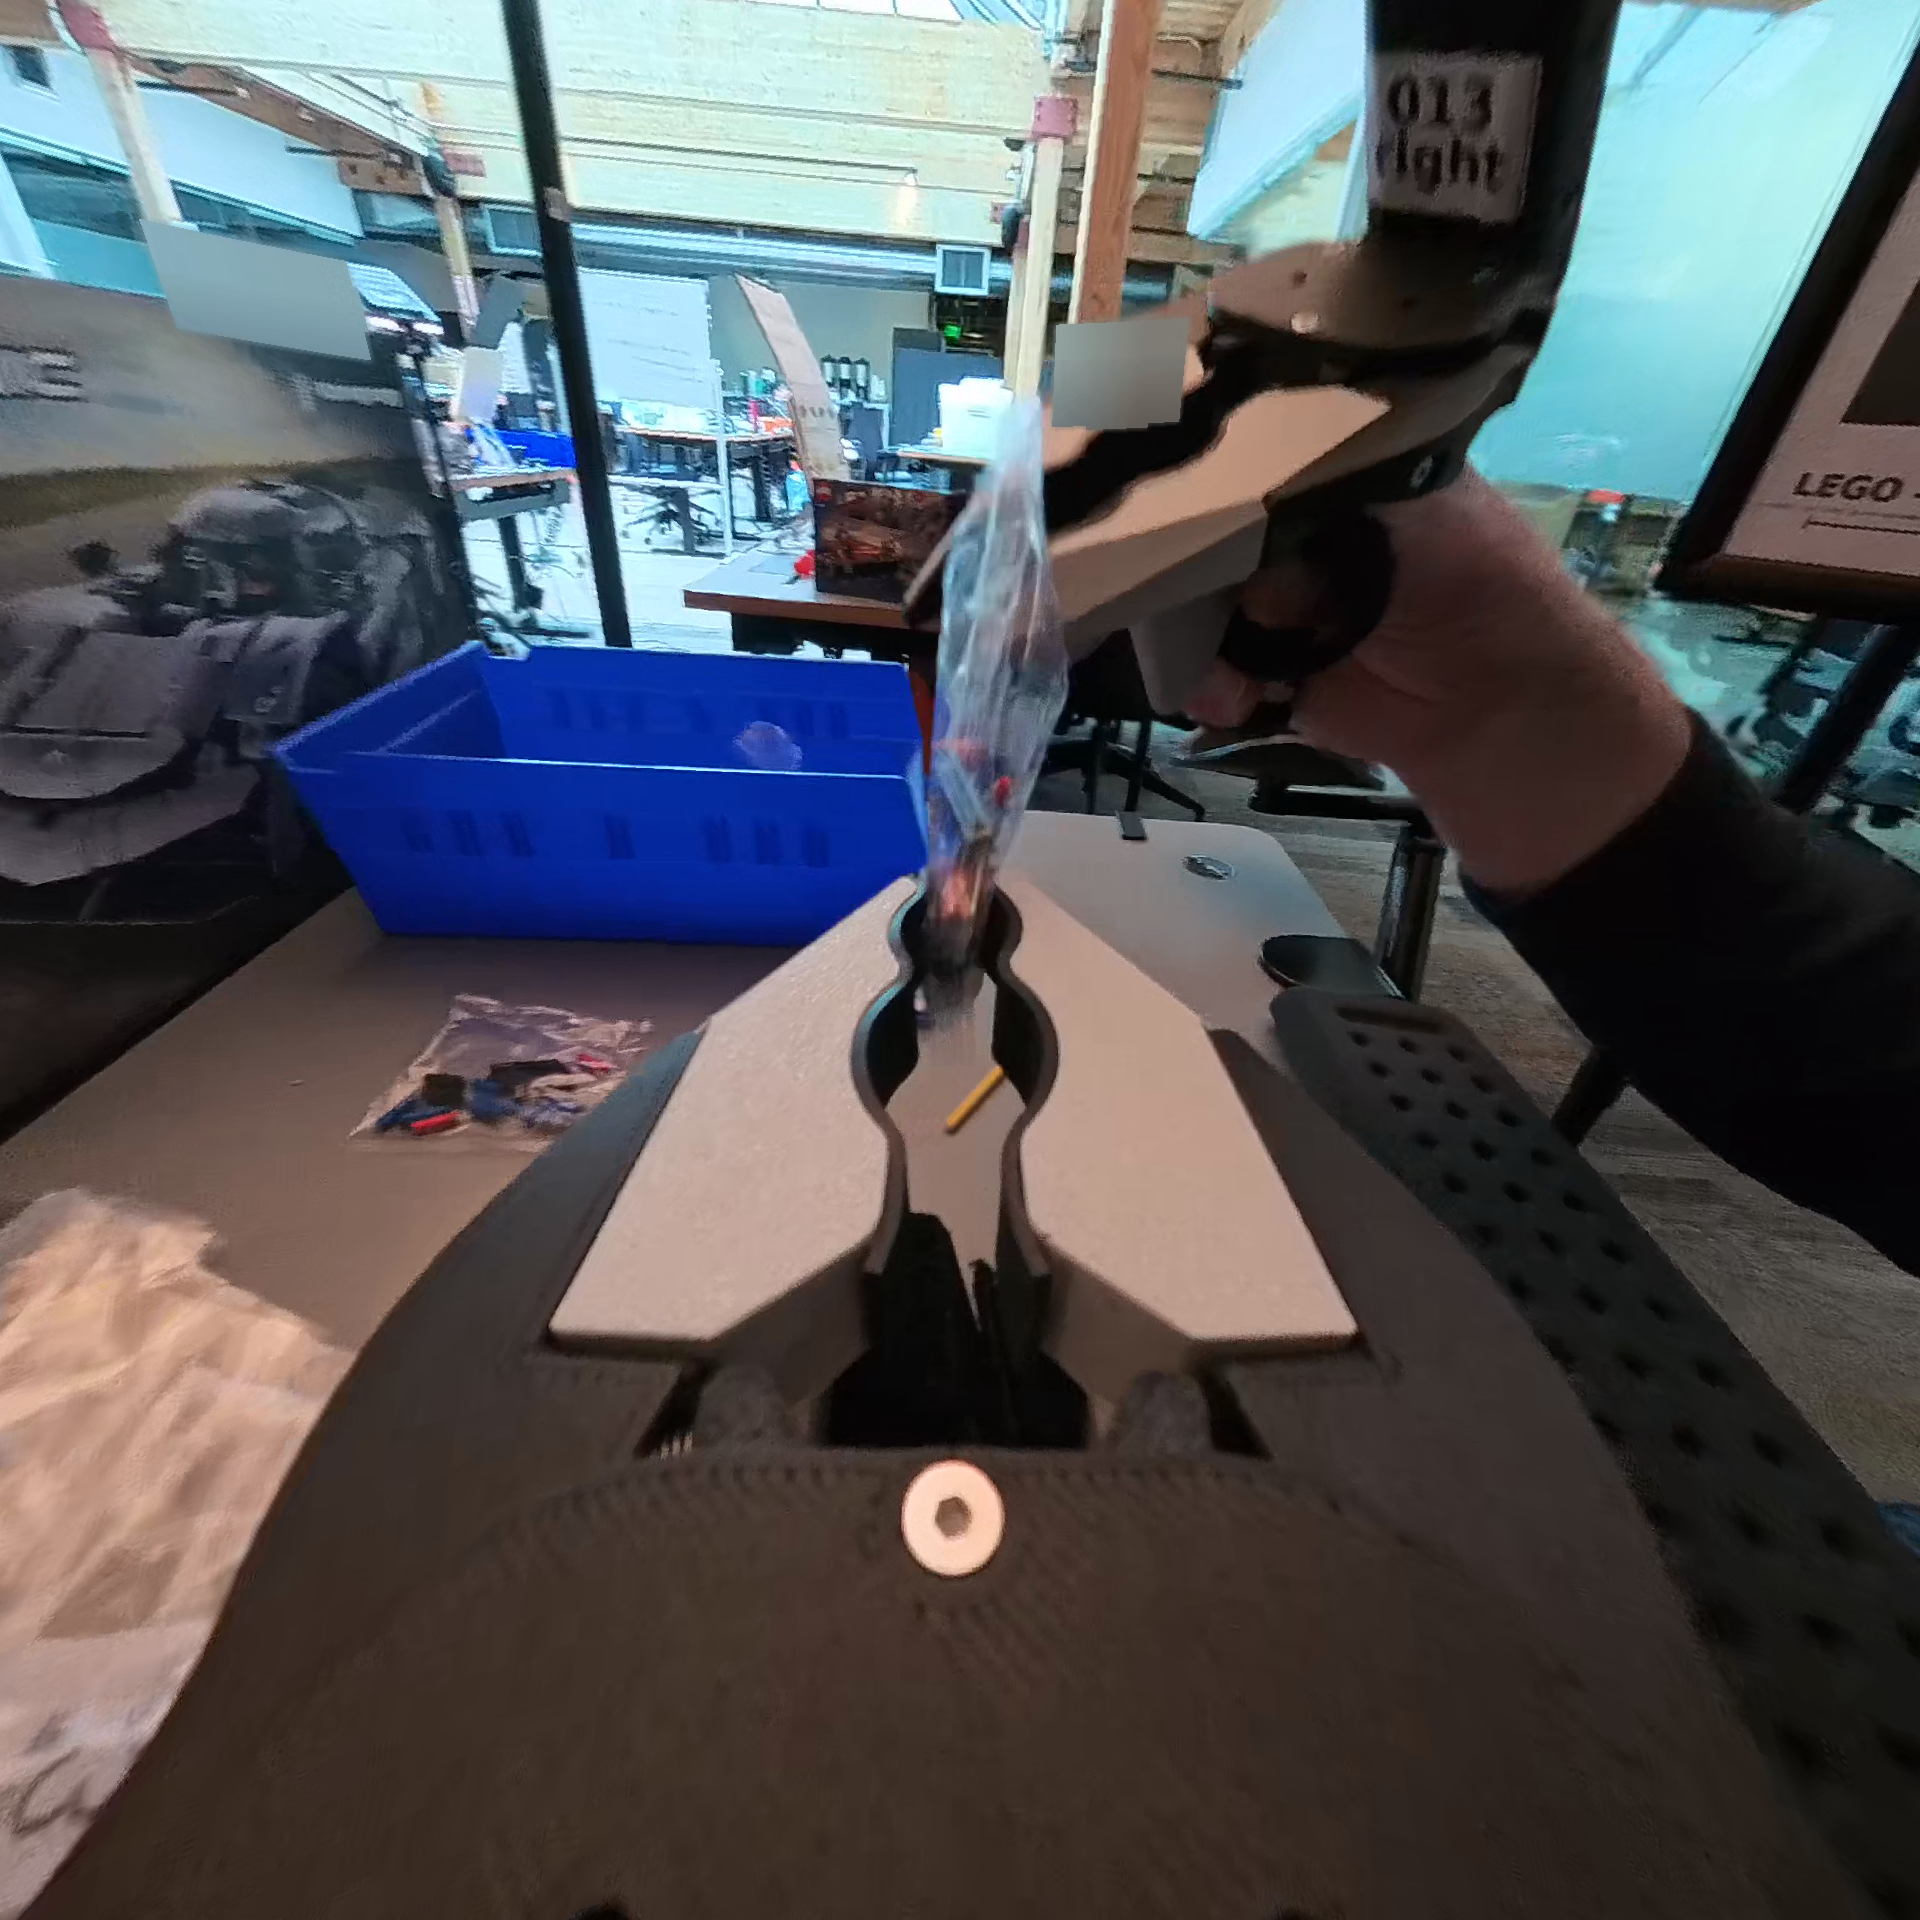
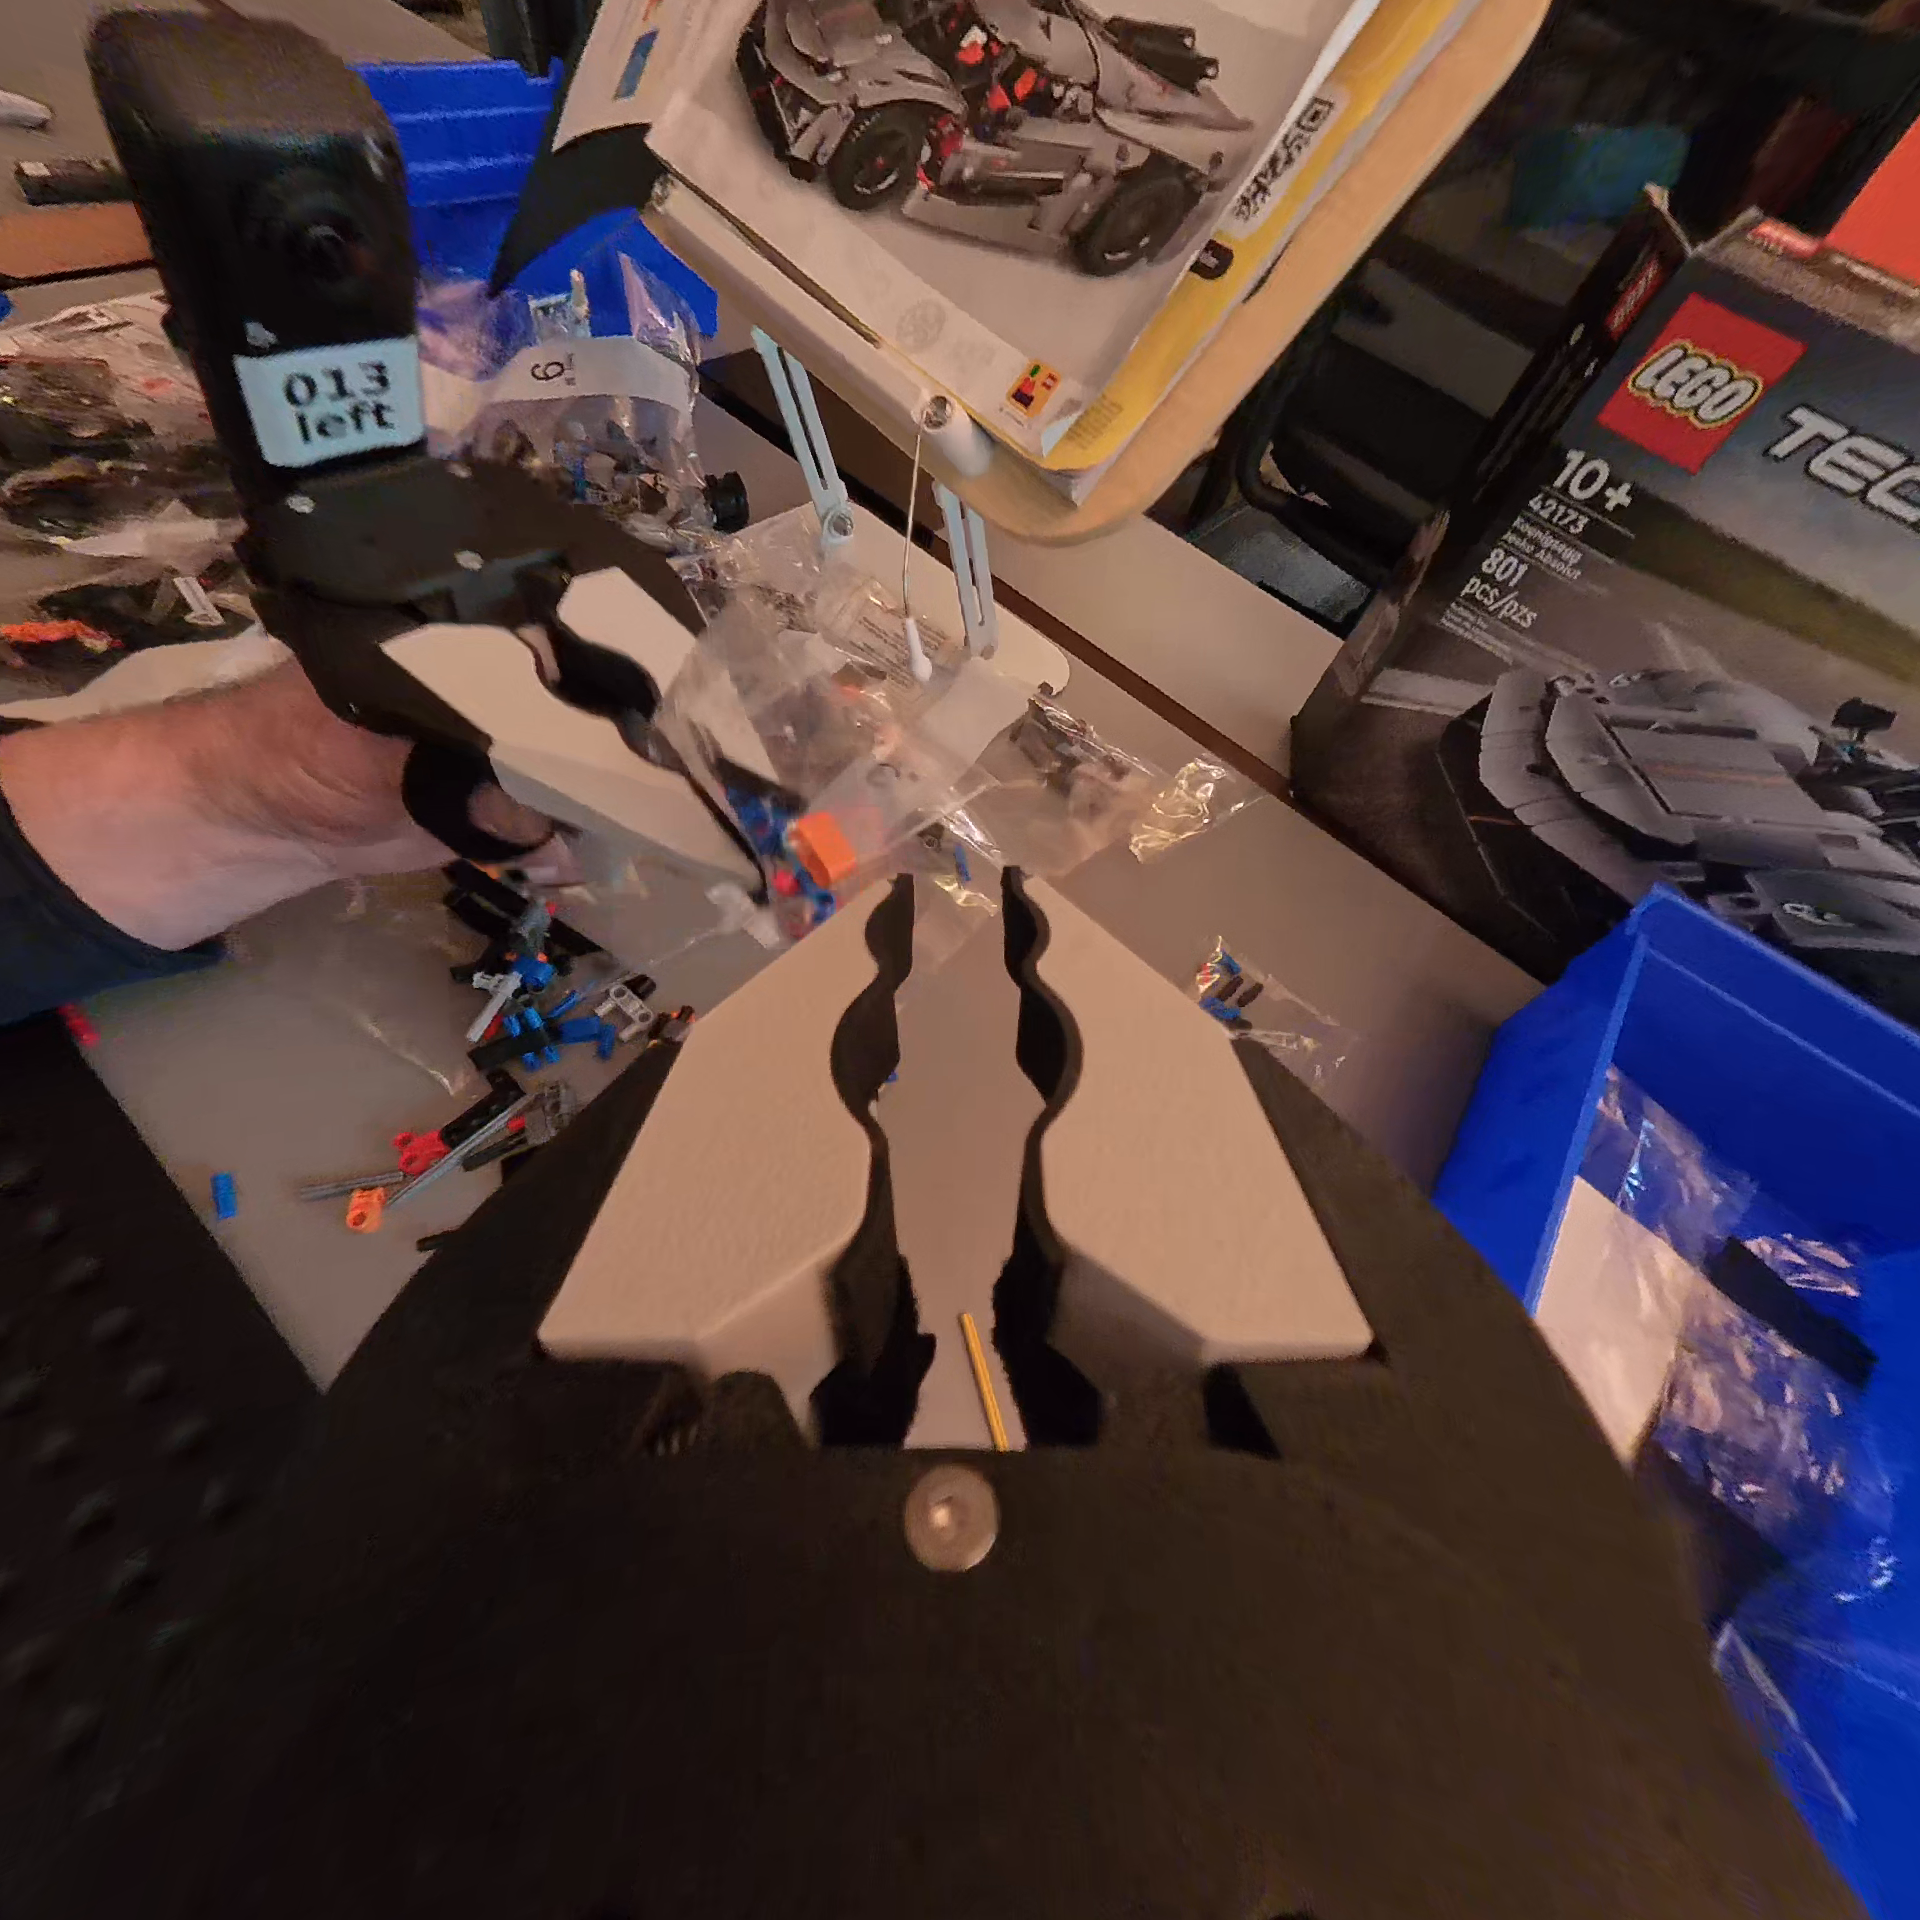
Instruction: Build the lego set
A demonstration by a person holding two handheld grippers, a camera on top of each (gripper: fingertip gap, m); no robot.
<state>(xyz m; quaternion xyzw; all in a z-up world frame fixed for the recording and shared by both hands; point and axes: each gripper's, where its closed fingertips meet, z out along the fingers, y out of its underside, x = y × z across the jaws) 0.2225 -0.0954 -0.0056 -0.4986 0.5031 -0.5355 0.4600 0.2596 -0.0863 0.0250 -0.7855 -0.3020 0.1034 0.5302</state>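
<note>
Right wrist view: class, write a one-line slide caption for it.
Both grippers pull a clear bag of small Lego parts above a table strewn with loose pieces.

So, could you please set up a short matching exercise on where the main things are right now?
Things:
1. clear parts bag
2. yellow rod
3. instruction booklet

Places:
a. lying flat on the table
b. propped up on a stand
c. pinched in the left tongs

Pairs: 1-c, 2-a, 3-b
</note>
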